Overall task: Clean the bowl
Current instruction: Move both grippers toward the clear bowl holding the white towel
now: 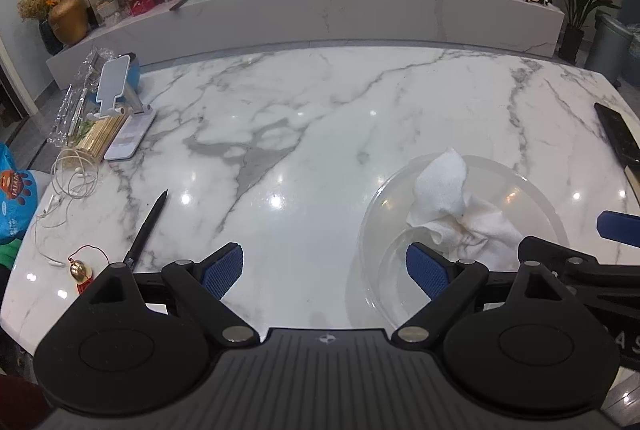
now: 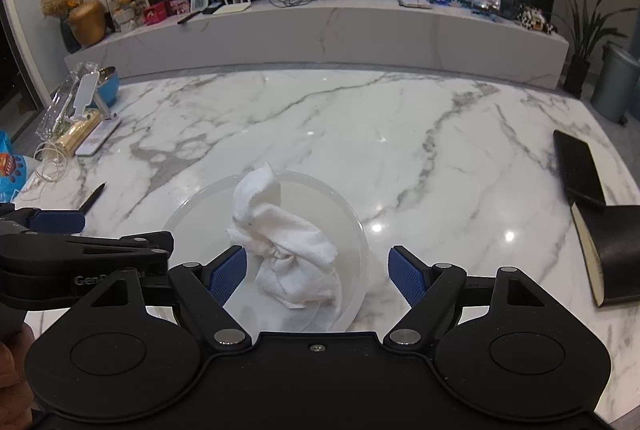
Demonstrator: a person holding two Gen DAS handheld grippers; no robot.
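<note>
1. The marble table (image 2: 320, 133) fills both views, glossy and hard, with clutter along its far-left edge and a black notebook (image 2: 580, 169) at the right.
2. The bowl (image 2: 352, 213), clear and shallow, stands on the near middle of the table, directly ahead of the right gripper and to the right of the left one. It looks like thin glass or plastic; I cannot tell which. Either way I judge it smooth, slippery on this polished top, and liable to skate if pushed sideways. Its rim is the sensible place to pinch, at the near-left edge, to hold it steady.
3. The paper towel (image 2: 280, 238) sits crumpled inside the bowl, rising above the rim, with faint brownish stains near its middle. It is soft, light and probably damp; take it by the bunched upper fold, where there is bulk to grip.
4. The right gripper (image 2: 320, 276) is spread wide and holds nothing, its pads flanking the towel's near side.
5. The left gripper (image 1: 325, 272) is likewise spread wide and empty, its right pad over the bowl's near-left rim.
6. A black pen (image 1: 146, 230) lies near left, clear of the bowl.
</note>
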